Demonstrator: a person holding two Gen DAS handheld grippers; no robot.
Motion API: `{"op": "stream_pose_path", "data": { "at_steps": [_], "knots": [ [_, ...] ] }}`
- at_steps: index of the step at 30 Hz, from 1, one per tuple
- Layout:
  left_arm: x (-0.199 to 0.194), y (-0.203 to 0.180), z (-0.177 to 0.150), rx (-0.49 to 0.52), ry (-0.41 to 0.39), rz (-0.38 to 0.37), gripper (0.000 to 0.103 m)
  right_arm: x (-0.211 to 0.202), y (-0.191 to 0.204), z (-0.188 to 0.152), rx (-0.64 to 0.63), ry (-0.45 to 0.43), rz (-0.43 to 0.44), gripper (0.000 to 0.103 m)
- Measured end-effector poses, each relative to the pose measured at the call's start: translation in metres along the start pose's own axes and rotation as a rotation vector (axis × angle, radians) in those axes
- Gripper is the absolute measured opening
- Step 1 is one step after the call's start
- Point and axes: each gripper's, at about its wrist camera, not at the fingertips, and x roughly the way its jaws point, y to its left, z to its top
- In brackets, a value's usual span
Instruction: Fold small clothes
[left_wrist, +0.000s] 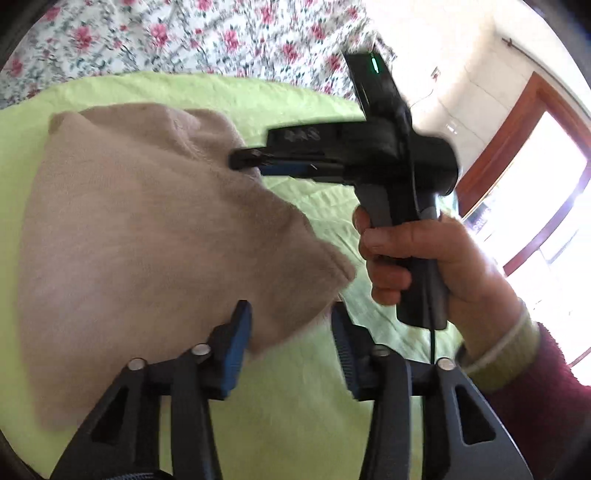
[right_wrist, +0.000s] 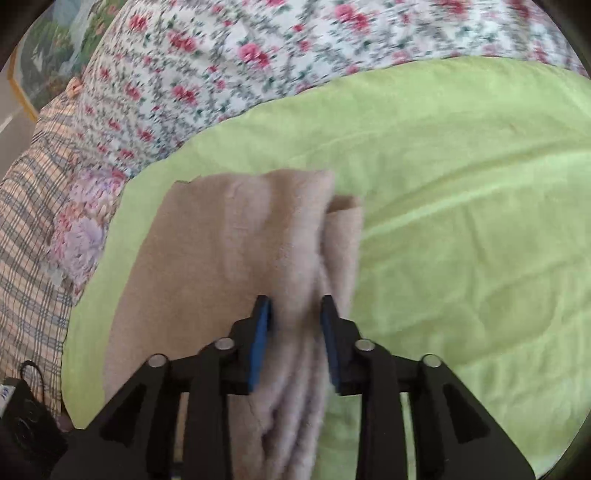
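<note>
Right tool (right_wrist: 293, 306) pinches beige cloth (right_wrist: 229, 251) edge; left tool (left_wrist: 291, 317) spread w/ green sheet (right_wrist: 461, 221) beyond.

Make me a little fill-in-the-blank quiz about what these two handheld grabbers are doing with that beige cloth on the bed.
1. The beige garment lies on a ____ sheet.
2. The right gripper has a bunched fold of the garment between its ____.
3. The left gripper is ____, and grips nothing.
4. Beyond the sheet lies a bedspread printed with pink ____.

Missing words: green; fingers; open; flowers
</note>
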Motion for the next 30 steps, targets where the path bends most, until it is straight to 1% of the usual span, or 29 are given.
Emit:
{"op": "stream_pose_path", "data": {
  "at_steps": [1, 2, 3, 4, 5, 7, 9, 11, 13, 16, 17, 18, 20, 21, 23, 24, 25, 26, 27, 28, 30],
  "knots": [
    [-0.011, 0.001, -0.003, -0.003, -0.014, -0.003, 0.060, -0.006, -0.002, -0.004, 0.011, -0.008, 0.001, 0.052],
    [-0.024, 0.004, -0.006, -0.009, -0.031, -0.001, 0.063, -0.012, -0.003, -0.008, 0.021, -0.017, 0.014, 0.061],
    [-0.038, 0.011, -0.006, -0.018, -0.051, 0.013, 0.070, -0.016, -0.004, -0.012, 0.031, -0.023, 0.034, 0.065],
    [-0.047, 0.017, -0.005, -0.027, -0.064, 0.029, 0.075, -0.019, -0.004, -0.015, 0.039, -0.025, 0.050, 0.072],
    [-0.055, 0.024, -0.003, -0.041, -0.078, 0.048, 0.076, -0.021, -0.004, -0.018, 0.048, -0.023, 0.065, 0.075],
    [-0.067, 0.050, 0.008, -0.088, -0.097, 0.086, 0.081, -0.020, -0.004, -0.024, 0.060, -0.005, 0.090, 0.076],
    [-0.074, 0.074, 0.010, -0.135, -0.108, 0.110, 0.082, -0.016, -0.003, -0.029, 0.075, 0.014, 0.123, 0.076],
    [-0.074, 0.100, 0.013, -0.197, -0.092, 0.132, 0.082, -0.010, -0.002, -0.031, 0.080, 0.034, 0.138, 0.076],
    [-0.066, 0.132, 0.019, -0.272, -0.070, 0.087, 0.082, -0.001, -0.001, -0.031, 0.082, 0.057, 0.142, 0.076],
    [-0.043, 0.165, 0.031, -0.346, -0.033, 0.066, 0.082, 0.013, -0.003, -0.026, 0.089, 0.079, 0.143, 0.076],
    [-0.033, 0.175, 0.037, -0.370, -0.020, 0.069, 0.082, 0.017, -0.006, -0.024, 0.100, 0.085, 0.151, 0.076],
    [-0.029, 0.181, 0.038, -0.379, -0.014, 0.056, 0.082, 0.021, -0.008, -0.021, 0.113, 0.088, 0.159, 0.076],
    [-0.012, 0.192, 0.049, -0.397, -0.001, -0.008, 0.082, 0.026, -0.011, -0.017, 0.122, 0.087, 0.170, 0.076],
    [-0.006, 0.195, 0.051, -0.406, 0.007, -0.028, 0.083, 0.031, -0.012, -0.014, 0.133, 0.093, 0.180, 0.076],
    [0.010, 0.207, 0.054, -0.444, 0.024, -0.103, 0.081, 0.039, -0.016, -0.014, 0.164, 0.113, 0.201, 0.075],
    [0.019, 0.212, 0.053, -0.461, 0.026, -0.144, 0.071, 0.043, -0.014, -0.013, 0.165, 0.127, 0.207, 0.072],
    [0.023, 0.214, 0.053, -0.464, 0.025, -0.173, 0.057, 0.045, -0.012, -0.013, 0.163, 0.140, 0.215, 0.058],
    [0.024, 0.215, 0.052, -0.464, 0.027, -0.178, 0.055, 0.048, -0.009, -0.015, 0.174, 0.153, 0.228, 0.046],
    [0.022, 0.213, 0.051, -0.449, 0.019, -0.170, 0.049, 0.049, -0.004, -0.016, 0.172, 0.148, 0.214, 0.045],
    [0.018, 0.209, 0.052, -0.426, 0.006, -0.159, 0.043, 0.046, 0.002, -0.017, 0.153, 0.136, 0.205, 0.038],
    [-0.001, 0.197, 0.045, -0.401, -0.003, -0.139, 0.040, 0.035, 0.016, -0.021, 0.148, 0.102, 0.237, 0.034]
  ]
}}
